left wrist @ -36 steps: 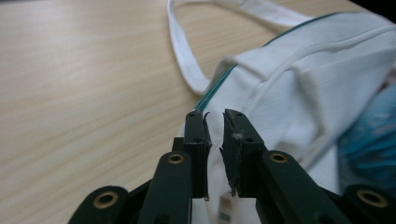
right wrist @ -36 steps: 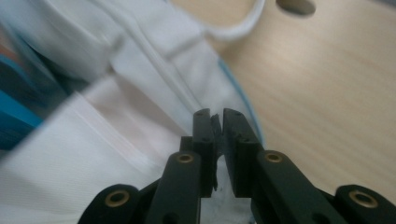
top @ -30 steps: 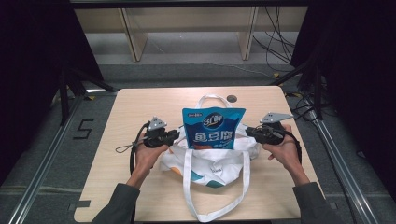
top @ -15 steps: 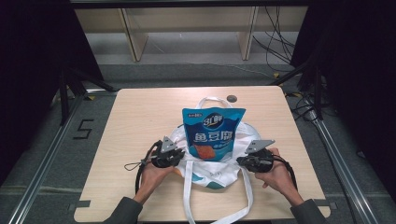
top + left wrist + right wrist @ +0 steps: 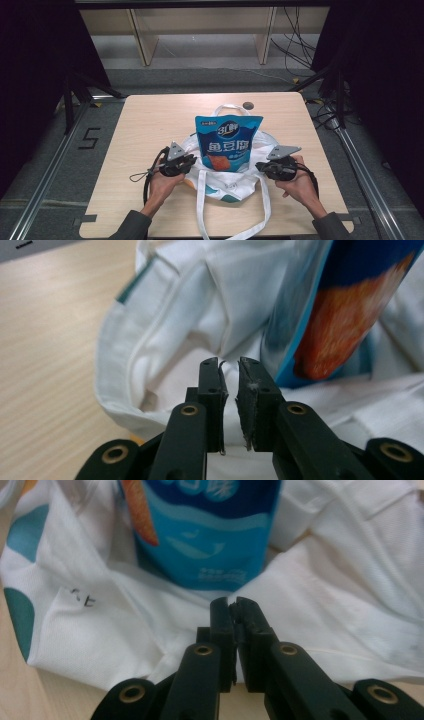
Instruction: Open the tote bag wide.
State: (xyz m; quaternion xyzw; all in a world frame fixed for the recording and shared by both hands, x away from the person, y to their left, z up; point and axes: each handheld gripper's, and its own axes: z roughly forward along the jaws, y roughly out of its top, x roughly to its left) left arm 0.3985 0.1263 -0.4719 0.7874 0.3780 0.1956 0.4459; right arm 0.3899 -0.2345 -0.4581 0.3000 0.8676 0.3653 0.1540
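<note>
A white tote bag (image 5: 231, 189) with teal patches lies slumped on the wooden table (image 5: 150, 120). A blue snack pouch (image 5: 228, 142) stands upright in its mouth. My left gripper (image 5: 193, 163) is at the bag's left rim. In the left gripper view its jaws (image 5: 230, 365) stand a thin slit apart over the white cloth (image 5: 165, 315), pinching it, with the pouch (image 5: 345, 315) just beyond. My right gripper (image 5: 259, 167) is at the right rim. There its jaws (image 5: 232, 602) are shut on a fold of the bag (image 5: 325, 605), below the pouch (image 5: 210, 530).
The bag's long white handles (image 5: 200, 212) trail toward the table's near edge. A small dark disc (image 5: 247, 105) sits near the far edge. Wooden shelving (image 5: 200, 30) and cables (image 5: 295, 45) lie on the floor beyond. Bare tabletop lies left and right of the bag.
Both grippers have dropped from the pouch's mid height toward the near side of the table, and the bag's rim has come down with them. The pouch stays upright.
</note>
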